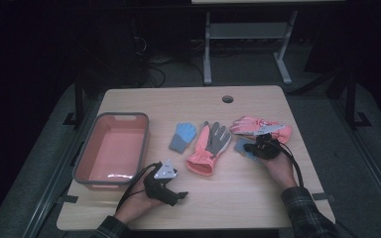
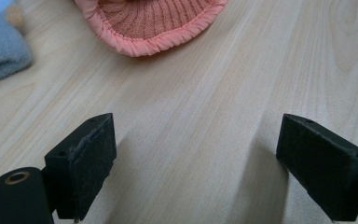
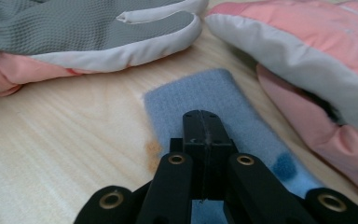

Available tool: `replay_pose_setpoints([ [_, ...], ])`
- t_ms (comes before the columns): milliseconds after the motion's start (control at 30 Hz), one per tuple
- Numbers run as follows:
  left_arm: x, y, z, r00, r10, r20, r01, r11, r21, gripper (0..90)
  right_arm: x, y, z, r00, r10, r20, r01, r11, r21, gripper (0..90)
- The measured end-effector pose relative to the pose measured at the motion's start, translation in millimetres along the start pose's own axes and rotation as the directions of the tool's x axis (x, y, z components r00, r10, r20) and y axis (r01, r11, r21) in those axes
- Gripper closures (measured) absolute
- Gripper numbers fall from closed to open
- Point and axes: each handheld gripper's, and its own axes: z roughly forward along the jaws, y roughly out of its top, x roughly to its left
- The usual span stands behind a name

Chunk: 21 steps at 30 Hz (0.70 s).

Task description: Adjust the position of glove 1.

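Observation:
Two pairs of gloves lie mid-table. A small blue glove [image 1: 182, 136] sits left of a pink glove, grey palm up [image 1: 209, 147]. A second pink glove [image 1: 258, 126] lies at the right. My right gripper [image 1: 248, 148] is shut, its jaws resting over the second blue glove [image 3: 205, 93]; no fabric shows between them. That glove [image 1: 240, 146] lies between the grey-palmed glove [image 3: 88, 28] and the other pink glove [image 3: 307, 56]. My left gripper [image 1: 180, 195] stands open near the front edge, jaws wide [image 2: 191, 168] over bare wood, facing the pink glove's ribbed cuff [image 2: 151, 23].
A pink bin with a grey rim [image 1: 146, 130] stands empty at the table's left. The blue glove's cuff [image 2: 0, 51] shows at the upper left of the left gripper view. A cable hole [image 1: 227, 98] is at the back. A table frame [image 1: 248, 29] stands beyond.

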Motion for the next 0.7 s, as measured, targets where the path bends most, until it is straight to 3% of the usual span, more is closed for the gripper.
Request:
replay_pose_setpoints([
  [700,-1.1,-0.3,-0.1,0.9999,-0.009,-0.009,0.009,1.0000,-0.002,11.3,33.8,-13.8,-16.4,0.9946,-0.064,-0.082,0.069,0.996,0.058,89.9],
])
